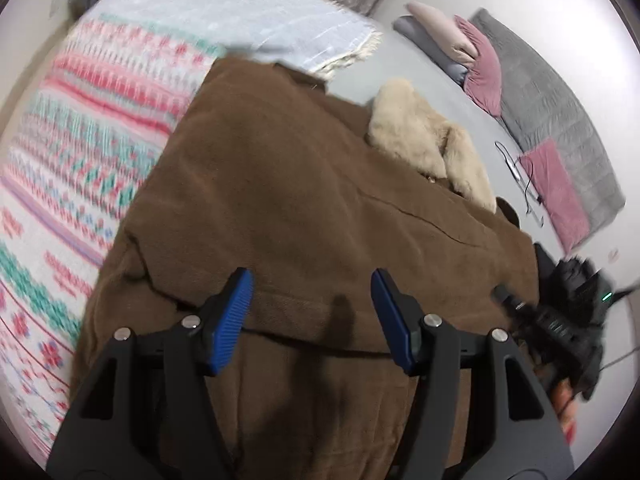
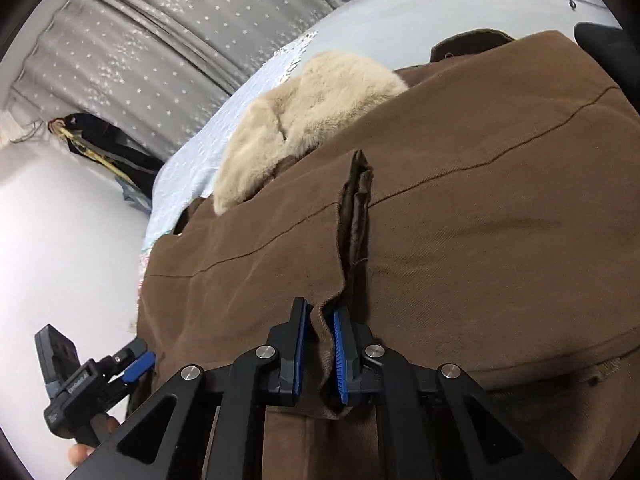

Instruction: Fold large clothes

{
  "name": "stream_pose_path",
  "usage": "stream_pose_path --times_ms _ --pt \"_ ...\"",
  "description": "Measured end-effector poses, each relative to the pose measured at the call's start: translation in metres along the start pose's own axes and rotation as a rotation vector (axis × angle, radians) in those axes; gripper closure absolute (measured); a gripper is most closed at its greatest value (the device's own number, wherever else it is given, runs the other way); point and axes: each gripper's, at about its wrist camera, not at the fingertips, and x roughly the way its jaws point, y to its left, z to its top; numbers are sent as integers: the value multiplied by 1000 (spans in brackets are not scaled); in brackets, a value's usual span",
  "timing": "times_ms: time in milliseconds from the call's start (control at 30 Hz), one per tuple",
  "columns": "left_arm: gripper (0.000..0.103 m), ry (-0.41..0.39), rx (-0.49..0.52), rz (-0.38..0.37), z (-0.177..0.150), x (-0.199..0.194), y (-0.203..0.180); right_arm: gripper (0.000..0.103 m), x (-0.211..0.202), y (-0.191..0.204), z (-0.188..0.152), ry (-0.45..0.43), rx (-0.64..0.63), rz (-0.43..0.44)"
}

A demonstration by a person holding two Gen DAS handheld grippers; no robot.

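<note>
A large brown coat (image 1: 300,180) with a cream fur collar (image 1: 420,136) lies spread on the bed. My left gripper (image 1: 311,284) hovers over its near part, open, with nothing between the blue pads. In the right wrist view the coat (image 2: 480,220) fills the frame and the fur collar (image 2: 304,112) lies at its far end. My right gripper (image 2: 320,314) is shut on a raised fold of the coat's edge, just below a slit that shows dark lining (image 2: 356,208). Each gripper also shows in the other's view: the right gripper (image 1: 560,312) at the coat's right edge, the left gripper (image 2: 136,362) at its left.
A pink and teal patterned blanket (image 1: 80,152) and a pale blue blanket (image 1: 240,12) lie left of the coat. Grey sheet (image 1: 420,64), pillows (image 1: 476,56), a grey quilt (image 1: 552,92) and a cable (image 1: 520,176) lie beyond. A starred curtain (image 2: 168,32) hangs behind the bed.
</note>
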Motion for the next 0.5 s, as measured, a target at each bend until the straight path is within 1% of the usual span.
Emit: stream_pose_path --times_ms 67,100,133,167,200,233,300,333,367,400,467,500 --pt "40 -28 29 -1 2 -5 -8 97 -21 13 7 -106 -43 18" --pt "40 -34 29 -1 3 -6 -10 98 -36 22 10 -177 -77 18" --pt "40 -34 26 -3 4 -7 -5 100 -56 36 11 -289 -133 -3" --pt "40 -26 20 -3 5 -5 -2 100 -70 43 8 -369 -172 -22" --pt "40 -15 13 3 5 -2 3 100 -80 48 7 -420 -196 -41" --pt "40 -7 9 10 4 2 7 100 -80 47 6 -420 -197 -48" --pt "40 9 2 19 3 9 13 100 -60 40 8 -333 -187 -74" --pt "40 14 1 15 2 10 15 99 -34 30 8 -200 -177 -93" --pt "40 12 3 13 2 9 14 98 -16 19 5 -90 -154 -84" --pt "40 10 7 14 3 7 12 97 -1 5 2 -10 -99 -59" --pt "40 4 9 13 6 1 10 97 1 -10 6 12 -8 -35" --pt "40 -2 10 11 7 -2 9 89 -6 -15 9 -5 27 -21"
